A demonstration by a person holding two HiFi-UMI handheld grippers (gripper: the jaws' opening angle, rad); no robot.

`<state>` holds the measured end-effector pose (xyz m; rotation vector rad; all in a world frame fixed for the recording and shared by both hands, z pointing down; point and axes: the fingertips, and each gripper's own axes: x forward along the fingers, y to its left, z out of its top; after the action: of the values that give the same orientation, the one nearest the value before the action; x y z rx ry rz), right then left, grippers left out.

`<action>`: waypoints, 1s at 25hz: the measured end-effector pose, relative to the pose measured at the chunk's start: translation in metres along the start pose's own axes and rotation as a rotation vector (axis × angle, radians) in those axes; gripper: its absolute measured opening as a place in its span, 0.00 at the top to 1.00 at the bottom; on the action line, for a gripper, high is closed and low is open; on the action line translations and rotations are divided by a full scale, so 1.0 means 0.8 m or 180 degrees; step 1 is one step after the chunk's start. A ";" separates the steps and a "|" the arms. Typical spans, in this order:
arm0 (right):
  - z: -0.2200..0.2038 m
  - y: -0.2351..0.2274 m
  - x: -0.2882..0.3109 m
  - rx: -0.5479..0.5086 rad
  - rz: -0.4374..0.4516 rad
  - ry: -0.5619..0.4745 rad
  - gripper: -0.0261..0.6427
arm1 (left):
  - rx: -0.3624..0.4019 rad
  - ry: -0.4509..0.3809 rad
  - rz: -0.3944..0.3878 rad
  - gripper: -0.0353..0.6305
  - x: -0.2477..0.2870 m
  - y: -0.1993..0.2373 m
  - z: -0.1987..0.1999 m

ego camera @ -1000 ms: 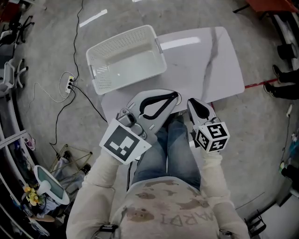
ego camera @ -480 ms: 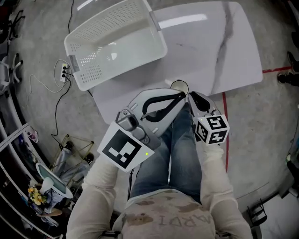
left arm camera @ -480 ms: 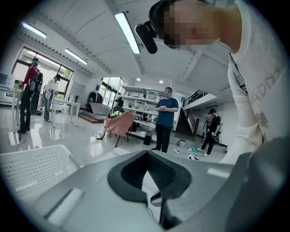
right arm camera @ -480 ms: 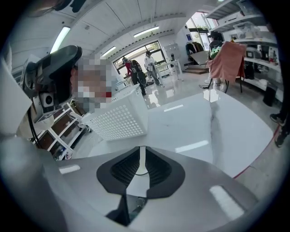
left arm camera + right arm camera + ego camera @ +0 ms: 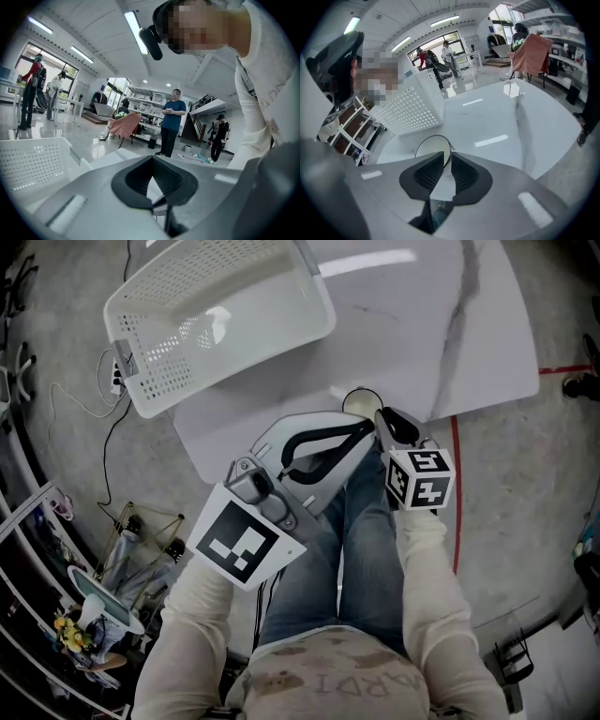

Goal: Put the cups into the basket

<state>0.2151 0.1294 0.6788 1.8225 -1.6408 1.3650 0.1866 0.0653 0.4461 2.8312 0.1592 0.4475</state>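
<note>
A white perforated basket (image 5: 150, 343) sits at the table's far left corner, empty; it also shows as a basket (image 5: 410, 112) in the right gripper view and as a basket (image 5: 33, 161) at the left in the left gripper view. My right gripper (image 5: 380, 416) is at the near edge of the white marble table (image 5: 422, 324), shut on the thin rim of a clear cup (image 5: 359, 401). In its own view the cup (image 5: 433, 147) rises from the right gripper (image 5: 446, 157). Just left of it, my left gripper (image 5: 361, 432) is shut and holds nothing, as the left gripper (image 5: 152, 158) also shows.
A power strip with cables (image 5: 117, 376) lies on the floor left of the basket. A red tape line (image 5: 455, 484) runs along the floor on the right. People (image 5: 171, 122) stand farther back in the room.
Both grippers have moved forward to the table's near edge. A clear cup has come into view in the right gripper's jaws. The basket now sits higher and further left in view.
</note>
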 end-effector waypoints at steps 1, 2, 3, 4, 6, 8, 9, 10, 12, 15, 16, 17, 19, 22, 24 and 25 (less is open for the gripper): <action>-0.001 0.000 0.004 0.0000 -0.0025 0.0038 0.84 | -0.0014 -0.0010 0.0008 0.94 -0.001 0.001 -0.001; -0.001 0.000 0.007 0.0001 -0.0053 0.0068 0.84 | -0.0031 -0.0022 0.0016 0.94 -0.003 0.002 -0.002; -0.001 -0.001 0.010 0.0008 -0.0080 0.0092 0.83 | -0.0046 -0.0032 0.0025 0.94 -0.005 0.003 -0.002; -0.001 -0.001 0.012 0.0022 -0.0105 0.0116 0.82 | -0.0055 -0.0038 0.0036 0.95 -0.007 0.004 -0.003; 0.000 -0.002 0.018 0.0065 -0.0168 0.0174 0.82 | -0.0059 -0.0042 0.0063 0.94 -0.010 0.007 -0.004; 0.002 -0.005 0.022 0.0098 -0.0258 0.0240 0.83 | -0.0062 -0.0044 0.0088 0.94 -0.012 0.009 -0.006; 0.003 -0.005 0.023 0.0079 -0.0315 0.0271 0.85 | -0.0063 -0.0043 0.0098 0.94 -0.013 0.010 -0.007; 0.005 -0.006 0.023 0.0011 -0.0379 0.0302 0.87 | -0.0063 -0.0041 0.0107 0.94 -0.014 0.010 -0.007; 0.007 -0.005 0.023 -0.0169 -0.0487 0.0352 0.88 | -0.0059 -0.0036 0.0118 0.94 -0.016 0.009 -0.007; 0.006 -0.003 0.021 -0.0132 -0.0474 0.0375 0.88 | -0.0050 -0.0045 0.0143 0.94 -0.018 0.010 -0.003; 0.006 -0.003 0.020 -0.0112 -0.0465 0.0371 0.88 | -0.0048 -0.0055 0.0155 0.94 -0.019 0.011 -0.001; 0.006 -0.003 0.017 -0.0122 -0.0463 0.0363 0.88 | -0.0046 -0.0067 0.0169 0.94 -0.020 0.012 0.001; 0.008 0.000 0.010 -0.0186 -0.0461 0.0344 0.88 | -0.0039 -0.0091 0.0201 0.94 -0.023 0.013 0.006; 0.014 0.007 -0.004 -0.0224 -0.0418 0.0304 0.88 | -0.0046 -0.0143 0.0272 0.94 -0.031 0.013 0.019; 0.024 0.013 -0.016 -0.0254 -0.0372 0.0262 0.88 | -0.0075 -0.0199 0.0335 0.94 -0.037 0.012 0.031; 0.030 0.017 -0.022 -0.0287 -0.0348 0.0238 0.88 | -0.0089 -0.0230 0.0369 0.94 -0.040 0.012 0.039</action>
<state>0.2155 0.1171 0.6486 1.7608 -1.5167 1.2760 0.1671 0.0436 0.4115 2.8341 -0.0255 0.3679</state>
